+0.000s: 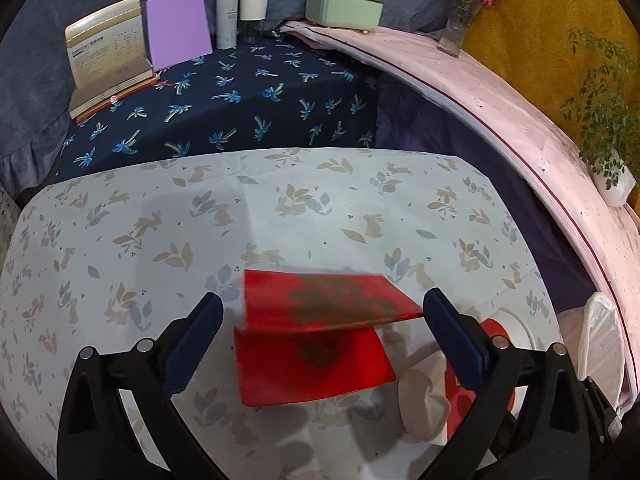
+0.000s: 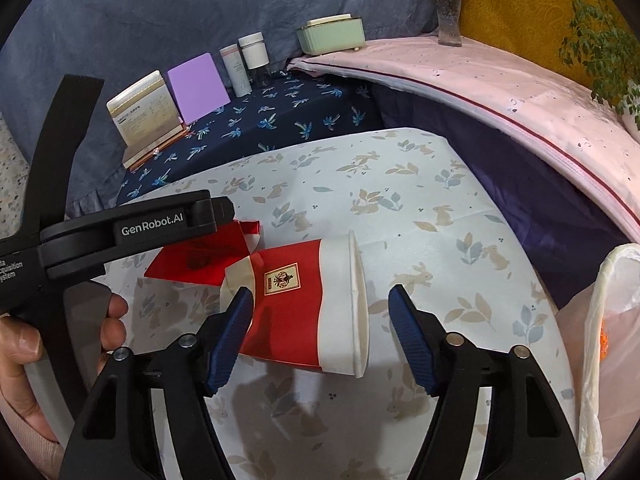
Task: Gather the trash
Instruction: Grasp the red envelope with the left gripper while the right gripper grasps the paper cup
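A folded red paper [image 1: 316, 372] with gold print lies on the rabbit-print cloth [image 1: 160, 220], its upper flap raised. My left gripper [image 1: 323, 298] hangs just over it, open wide, one finger on each side and neither touching. A crumpled white tissue [image 1: 424, 404] lies right of the paper. A red-and-white paper cup [image 2: 312, 300] lies on its side, rim to the right. My right gripper [image 2: 321, 291] straddles the cup and is open: the left pad is at the cup's base and the right pad stands clear of the rim.
A white plastic bag [image 2: 608, 320] hangs open at the table's right edge. Books [image 1: 108, 64], a purple pad [image 1: 178, 28], bottles [image 1: 240, 12] and a green box [image 1: 344, 8] stand on the dark cloth behind. A hand [image 2: 24, 344] holds the left tool's black body [image 2: 120, 232].
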Demonstrator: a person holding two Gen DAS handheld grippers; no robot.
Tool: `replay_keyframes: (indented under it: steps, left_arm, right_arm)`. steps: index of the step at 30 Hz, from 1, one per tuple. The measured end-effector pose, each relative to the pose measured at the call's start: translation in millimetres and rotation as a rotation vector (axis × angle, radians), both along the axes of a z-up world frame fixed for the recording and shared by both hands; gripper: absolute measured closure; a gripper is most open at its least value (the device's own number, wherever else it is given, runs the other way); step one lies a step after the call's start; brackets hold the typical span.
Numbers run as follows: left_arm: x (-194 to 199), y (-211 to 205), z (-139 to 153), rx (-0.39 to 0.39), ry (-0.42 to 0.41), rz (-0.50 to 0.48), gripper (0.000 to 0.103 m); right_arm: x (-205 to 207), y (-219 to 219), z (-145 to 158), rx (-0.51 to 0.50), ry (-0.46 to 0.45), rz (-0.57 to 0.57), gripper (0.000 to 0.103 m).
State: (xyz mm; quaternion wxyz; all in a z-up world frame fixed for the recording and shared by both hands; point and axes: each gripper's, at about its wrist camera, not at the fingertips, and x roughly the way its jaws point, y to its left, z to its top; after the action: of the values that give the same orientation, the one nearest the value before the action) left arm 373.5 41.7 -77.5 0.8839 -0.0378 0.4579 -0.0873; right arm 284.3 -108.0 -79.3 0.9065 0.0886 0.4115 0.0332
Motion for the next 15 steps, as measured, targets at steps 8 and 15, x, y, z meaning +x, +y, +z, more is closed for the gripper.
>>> replay_keyframes:
  steps: [8, 15]
  left_arm:
    - [-4.6, -10.6, -4.4, 0.034, -0.006, -0.022, 0.008]
    - [-7.7, -7.9, -7.2, 0.003, 0.019, -0.026, 0.017]
  right_arm:
    - [-4.9, -0.1, -2.5, 0.031, 0.007, 0.016, 0.070]
    - [-11.8, -3.5, 2.2, 0.059, -0.010, 0.028, 0.081]
